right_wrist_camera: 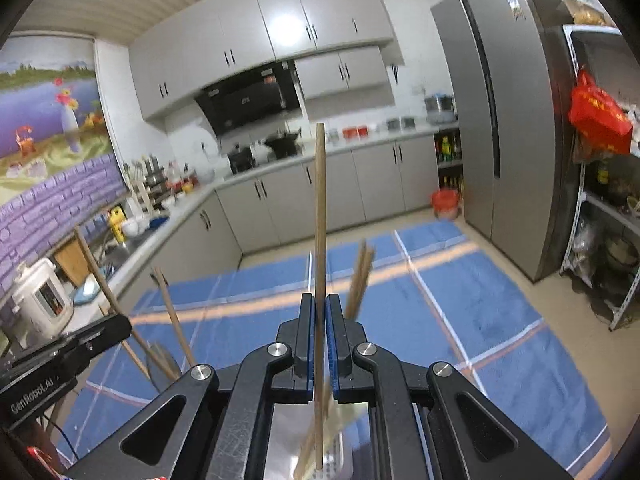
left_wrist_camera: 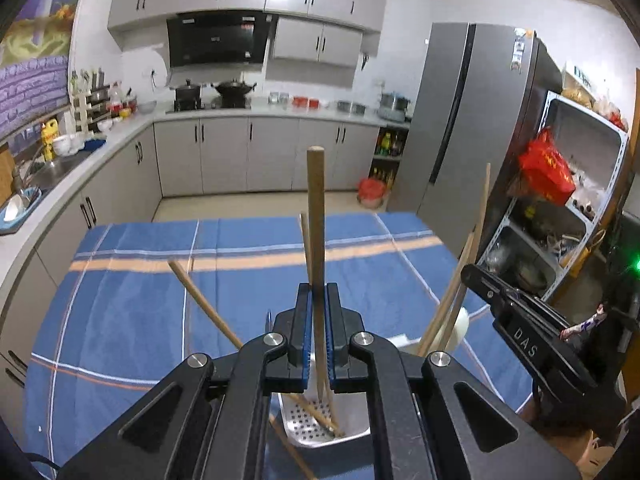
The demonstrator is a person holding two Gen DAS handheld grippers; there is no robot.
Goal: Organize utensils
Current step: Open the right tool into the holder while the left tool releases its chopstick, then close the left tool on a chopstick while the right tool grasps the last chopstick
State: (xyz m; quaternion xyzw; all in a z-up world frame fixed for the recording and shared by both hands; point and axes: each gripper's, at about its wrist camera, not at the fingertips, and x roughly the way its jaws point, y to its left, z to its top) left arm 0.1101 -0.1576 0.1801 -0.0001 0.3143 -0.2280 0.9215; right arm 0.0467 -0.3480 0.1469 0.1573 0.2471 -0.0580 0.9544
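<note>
In the left wrist view my left gripper (left_wrist_camera: 318, 292) is shut on a wooden chopstick (left_wrist_camera: 316, 220) that stands nearly upright. Its lower end hangs over a perforated steel holder (left_wrist_camera: 312, 430) with more chopsticks lying in it. Another chopstick (left_wrist_camera: 204, 304) leans out to the left. In the right wrist view my right gripper (right_wrist_camera: 319, 304) is shut on a thin upright chopstick (right_wrist_camera: 320, 220) above the steel holder (right_wrist_camera: 340, 452). A blurred bundle of chopsticks (right_wrist_camera: 360, 280) leans just right of it. Each view shows the other gripper's black body (left_wrist_camera: 520, 332) (right_wrist_camera: 64, 360) at its side.
A table with a blue plaid cloth (left_wrist_camera: 140, 280) (right_wrist_camera: 480, 312) lies under both grippers. A white rounded object (left_wrist_camera: 460, 328) sits by leaning chopsticks (left_wrist_camera: 456, 296) on the right. Grey kitchen cabinets (left_wrist_camera: 248, 156), a tall fridge (left_wrist_camera: 472, 120) and a metal shelf (left_wrist_camera: 580, 184) surround the table.
</note>
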